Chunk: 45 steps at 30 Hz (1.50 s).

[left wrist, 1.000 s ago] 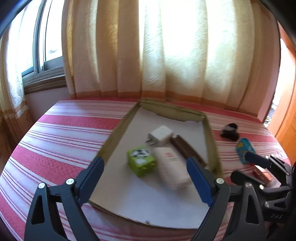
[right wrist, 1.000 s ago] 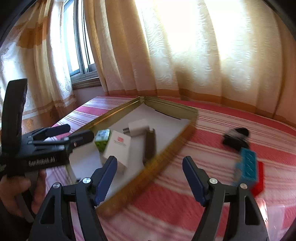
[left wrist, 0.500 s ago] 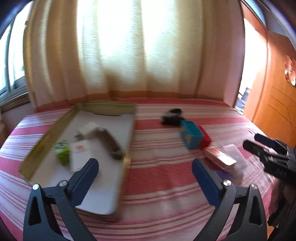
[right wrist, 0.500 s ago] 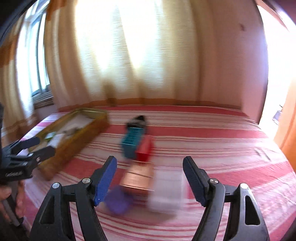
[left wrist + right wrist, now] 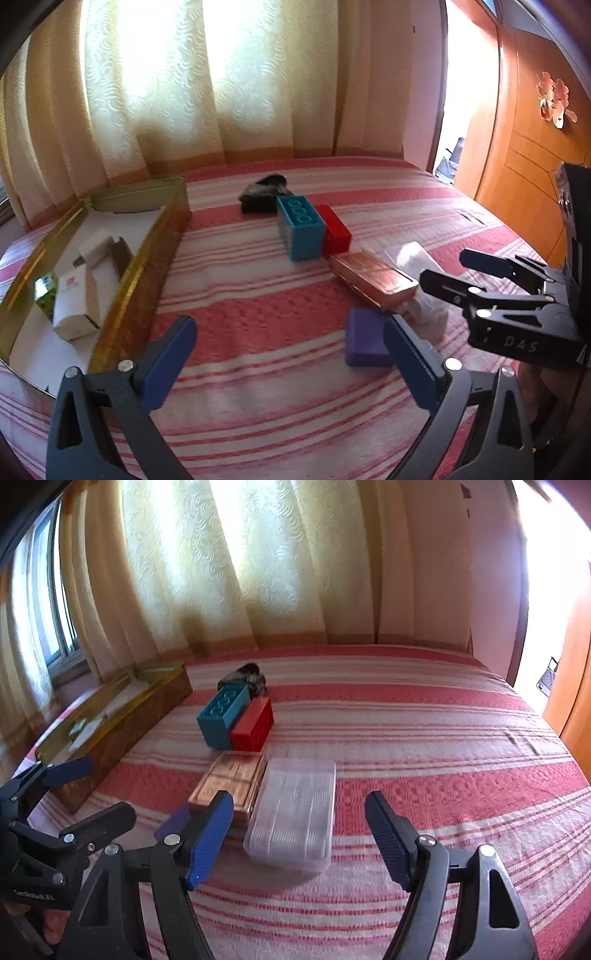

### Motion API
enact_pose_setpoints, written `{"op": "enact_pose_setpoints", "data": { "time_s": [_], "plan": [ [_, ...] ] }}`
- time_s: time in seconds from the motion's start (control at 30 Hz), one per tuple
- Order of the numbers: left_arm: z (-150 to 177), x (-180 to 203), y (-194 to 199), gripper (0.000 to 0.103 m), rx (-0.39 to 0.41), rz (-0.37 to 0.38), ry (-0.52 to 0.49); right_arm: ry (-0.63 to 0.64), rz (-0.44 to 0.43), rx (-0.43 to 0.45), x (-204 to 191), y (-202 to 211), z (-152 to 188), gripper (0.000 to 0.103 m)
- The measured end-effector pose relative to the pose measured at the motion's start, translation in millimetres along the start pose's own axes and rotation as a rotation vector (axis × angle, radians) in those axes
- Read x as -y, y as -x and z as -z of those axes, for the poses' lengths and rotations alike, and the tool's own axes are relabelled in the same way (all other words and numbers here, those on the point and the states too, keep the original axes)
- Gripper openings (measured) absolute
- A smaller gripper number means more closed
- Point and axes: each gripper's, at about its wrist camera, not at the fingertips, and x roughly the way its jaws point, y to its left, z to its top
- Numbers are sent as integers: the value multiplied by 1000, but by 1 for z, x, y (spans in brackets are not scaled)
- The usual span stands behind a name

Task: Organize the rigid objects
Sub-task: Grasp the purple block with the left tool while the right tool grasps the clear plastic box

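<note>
On the striped bed lie a teal block (image 5: 300, 227) (image 5: 221, 716), a red block (image 5: 335, 229) (image 5: 255, 724), a copper case (image 5: 373, 275) (image 5: 231, 780), a clear plastic box (image 5: 293, 812) (image 5: 410, 258), a purple block (image 5: 365, 338) (image 5: 173, 821) and a black furry object (image 5: 263, 194) (image 5: 245, 675). The gold tray (image 5: 147, 251) (image 5: 122, 720) on the left holds a white box (image 5: 75, 301), a white charger (image 5: 95, 247) and a green cube (image 5: 44, 295). My left gripper (image 5: 288, 365) is open and empty, just left of the purple block. My right gripper (image 5: 299, 838) is open and empty, hovering around the near end of the clear box.
Cream curtains (image 5: 207, 85) hang behind the bed. A wooden wardrobe (image 5: 535, 155) stands at the right and a window (image 5: 55, 609) at the left. The striped bedspread (image 5: 424, 738) stretches to the right of the objects.
Both grippers have swung right, away from the tray, toward the loose objects. The clear box and copper case now sit close in front of the right gripper.
</note>
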Motion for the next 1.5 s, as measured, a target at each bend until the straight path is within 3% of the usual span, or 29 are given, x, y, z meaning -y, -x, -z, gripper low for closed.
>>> {"op": "enact_pose_setpoints", "data": {
  "time_s": [0.13, 0.33, 0.47, 0.57, 0.63, 0.73, 0.83, 1.0, 1.27, 1.5],
  "plan": [
    [1, 16, -6, 102, -39, 19, -55, -20, 47, -45, 9, -8, 4, 76],
    [-1, 40, -22, 102, -106, 0, -148, 16, 7, -76, 1, -14, 4, 74],
    [-7, 34, -33, 99, -139, 30, -119, -33, -12, -117, 11, -22, 2, 74],
    [-10, 34, -44, 85, -177, 59, -111, -46, 0, -127, 15, -25, 1, 74],
    [-9, 38, -47, 67, -197, 76, -123, -42, -10, -146, 14, -29, 0, 74],
    [-6, 43, -46, 54, -200, 102, -151, -18, -4, -172, 9, -35, 0, 72],
    [-7, 40, -46, 39, -195, 114, -137, -5, 0, -177, 6, -36, -1, 60],
    [-6, 31, -42, 39, -187, 149, -100, 6, -10, -183, 3, -38, -2, 57],
    [1, -3, -27, 39, -149, 100, -11, -53, 44, -94, 17, -27, -9, 57],
    [-10, -23, -31, 39, -107, 36, 27, -61, 40, -62, 12, -28, -15, 57]
  ]
}}
